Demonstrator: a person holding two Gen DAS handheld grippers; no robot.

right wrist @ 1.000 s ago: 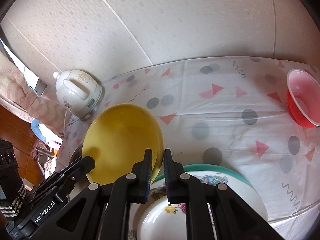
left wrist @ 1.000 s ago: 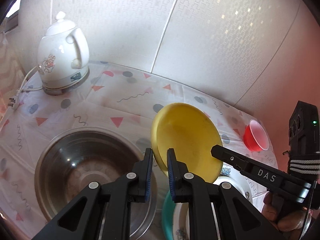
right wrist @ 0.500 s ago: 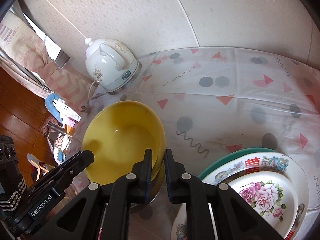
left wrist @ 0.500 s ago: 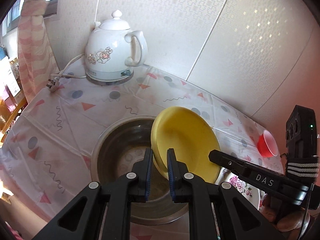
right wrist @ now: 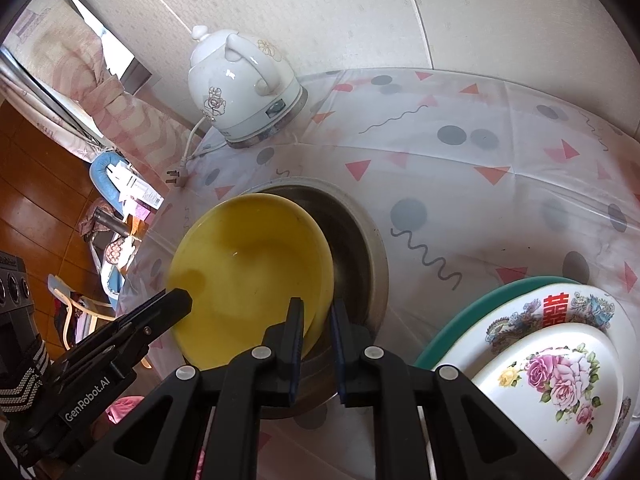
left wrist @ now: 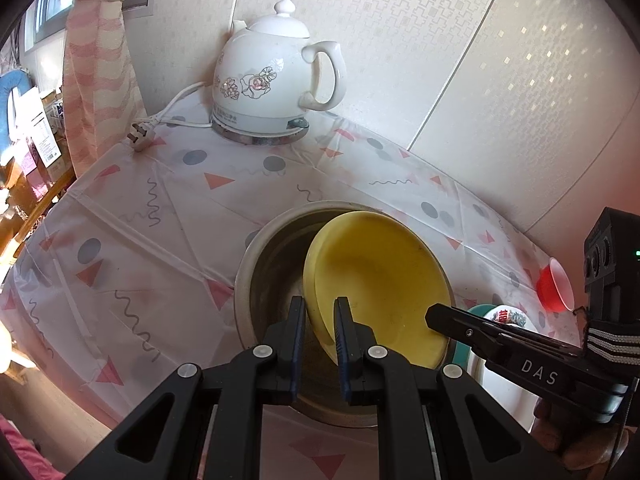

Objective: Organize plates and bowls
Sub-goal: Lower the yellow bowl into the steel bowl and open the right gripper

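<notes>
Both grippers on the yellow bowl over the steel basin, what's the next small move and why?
Probably lower it a little, keeping it level. The left gripper and right gripper each pinch opposite rims of the yellow bowl, which sits over the steel basin mouth. Whether it touches the basin's floor cannot be told, so releasing now seems premature.

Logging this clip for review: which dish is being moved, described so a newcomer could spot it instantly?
Start at the white kettle by the wall; nearer the camera sits a steel basin. Over it, tilted, is the yellow bowl, gripped by both claws and the only plain yellow dish, unlike the flowered plates.
</notes>
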